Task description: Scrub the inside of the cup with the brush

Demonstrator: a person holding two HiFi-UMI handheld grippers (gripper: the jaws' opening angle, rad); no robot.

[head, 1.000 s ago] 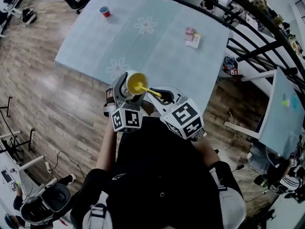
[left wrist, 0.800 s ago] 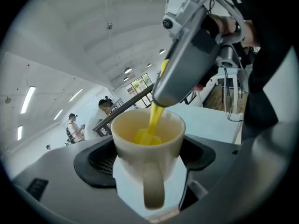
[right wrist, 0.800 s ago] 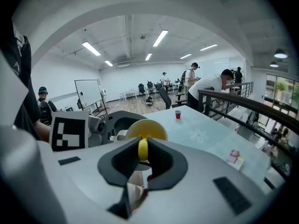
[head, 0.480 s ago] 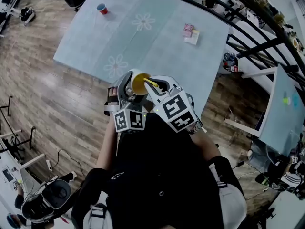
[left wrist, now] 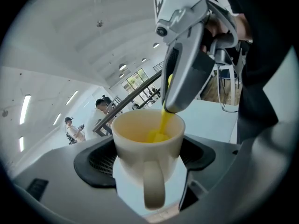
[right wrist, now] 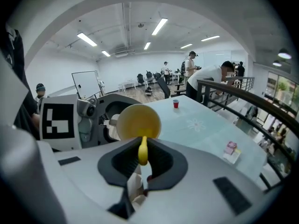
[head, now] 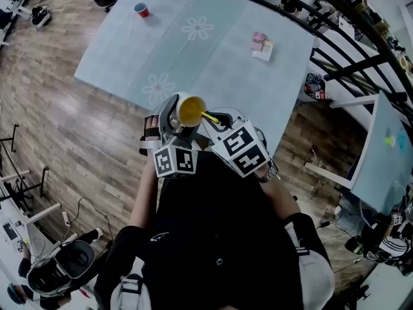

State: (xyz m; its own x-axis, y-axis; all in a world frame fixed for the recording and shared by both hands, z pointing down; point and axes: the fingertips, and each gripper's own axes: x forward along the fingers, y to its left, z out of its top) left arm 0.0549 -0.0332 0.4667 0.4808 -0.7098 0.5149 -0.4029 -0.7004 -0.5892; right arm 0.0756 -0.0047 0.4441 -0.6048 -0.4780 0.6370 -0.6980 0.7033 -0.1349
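Note:
A cream cup (left wrist: pixel 147 143) with a yellow inside is clamped between the jaws of my left gripper (left wrist: pixel 148 169), handle toward the camera. In the head view the cup (head: pixel 190 110) is held up near the person's chest, mouth up. My right gripper (right wrist: pixel 142 164) is shut on the yellow brush (right wrist: pixel 142 151), whose handle (head: pixel 210 117) runs into the cup's mouth. The brush (left wrist: pixel 162 125) reaches down inside the cup and its tip sits near the bottom. In the right gripper view the cup (right wrist: pixel 138 121) opens toward the camera just beyond the jaws.
A pale blue table (head: pixel 219 50) with flower prints lies ahead. On it stand a small red cup (head: pixel 141 10) at the far left and a pink-and-white pack (head: pixel 261 46) at the right. Black railings (head: pixel 348 37) run along the right. People stand in the room beyond.
My right gripper has shifted closer over the cup and the brush has gone deeper into it. The cup has stayed in the left gripper.

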